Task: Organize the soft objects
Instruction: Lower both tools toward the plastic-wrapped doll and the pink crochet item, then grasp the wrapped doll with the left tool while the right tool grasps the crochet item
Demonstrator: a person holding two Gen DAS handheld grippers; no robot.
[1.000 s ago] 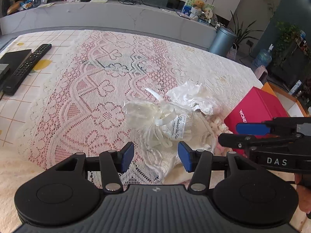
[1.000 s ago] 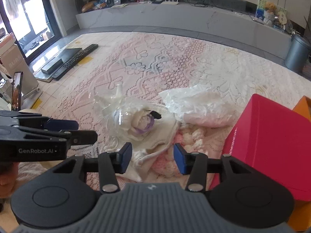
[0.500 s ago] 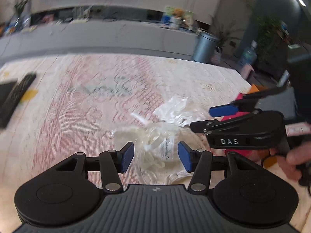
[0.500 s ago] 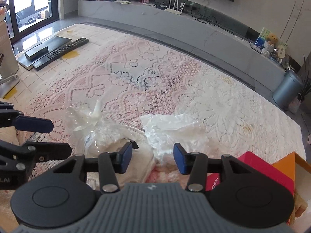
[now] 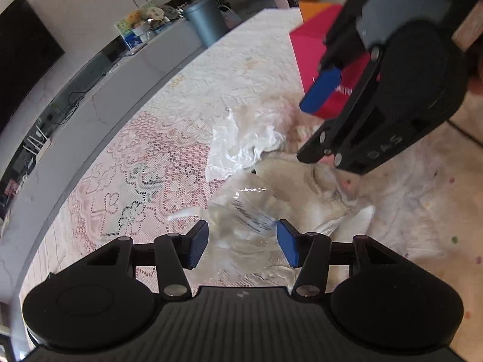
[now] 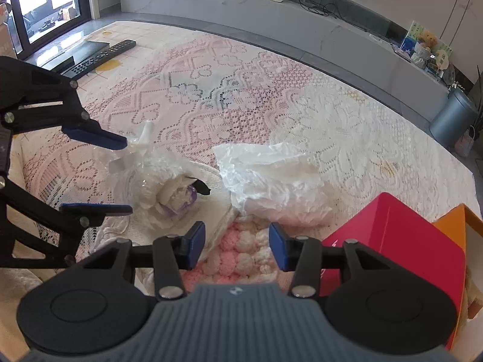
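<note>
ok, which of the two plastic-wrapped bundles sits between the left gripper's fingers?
The clear ribbon-tied bag holding the white plush; left gripper straddles it, open. The crinkled white bag lies apart, nearer the red box.
</note>
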